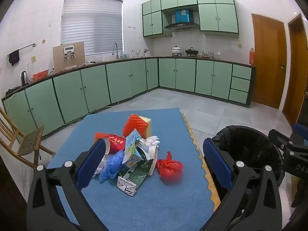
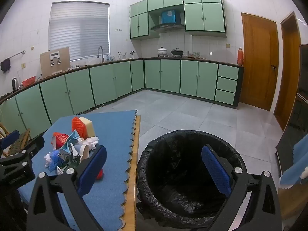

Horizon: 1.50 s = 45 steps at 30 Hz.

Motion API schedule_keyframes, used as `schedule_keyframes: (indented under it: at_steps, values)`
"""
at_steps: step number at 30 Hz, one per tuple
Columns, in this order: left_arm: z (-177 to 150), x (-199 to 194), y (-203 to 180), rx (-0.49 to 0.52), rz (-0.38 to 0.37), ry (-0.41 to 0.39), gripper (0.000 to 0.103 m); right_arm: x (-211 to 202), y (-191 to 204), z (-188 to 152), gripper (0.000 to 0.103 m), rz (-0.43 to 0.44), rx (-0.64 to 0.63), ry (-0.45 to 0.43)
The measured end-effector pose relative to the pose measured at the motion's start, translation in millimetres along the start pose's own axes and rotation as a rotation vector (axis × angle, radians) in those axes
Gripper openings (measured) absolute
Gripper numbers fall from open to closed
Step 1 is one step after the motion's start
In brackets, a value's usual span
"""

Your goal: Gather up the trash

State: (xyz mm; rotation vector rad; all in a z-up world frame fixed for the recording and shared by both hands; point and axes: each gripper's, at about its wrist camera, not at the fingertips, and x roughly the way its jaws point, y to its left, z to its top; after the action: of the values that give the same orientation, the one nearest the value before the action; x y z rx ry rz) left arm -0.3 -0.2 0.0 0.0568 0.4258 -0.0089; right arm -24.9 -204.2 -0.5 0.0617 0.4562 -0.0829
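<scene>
Both your left gripper (image 1: 154,157) and right gripper (image 2: 154,165) stood wide and empty; the red bag (image 1: 169,166), at one o'clock, offered the cleanest first pinch toward the bin (image 2: 192,134).

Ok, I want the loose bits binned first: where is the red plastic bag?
In the left wrist view, the red plastic bag lies on the blue mat, right of the trash pile.
</scene>
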Motion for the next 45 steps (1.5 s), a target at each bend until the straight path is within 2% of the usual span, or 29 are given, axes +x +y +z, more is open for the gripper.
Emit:
schedule_keyframes:
  at_steps: [45]
  values:
    - [2.9, -2.0, 1.7, -0.013, -0.003, -0.009, 0.098, 2.5, 2.3, 0.6, 0.097, 0.004, 0.005, 0.002]
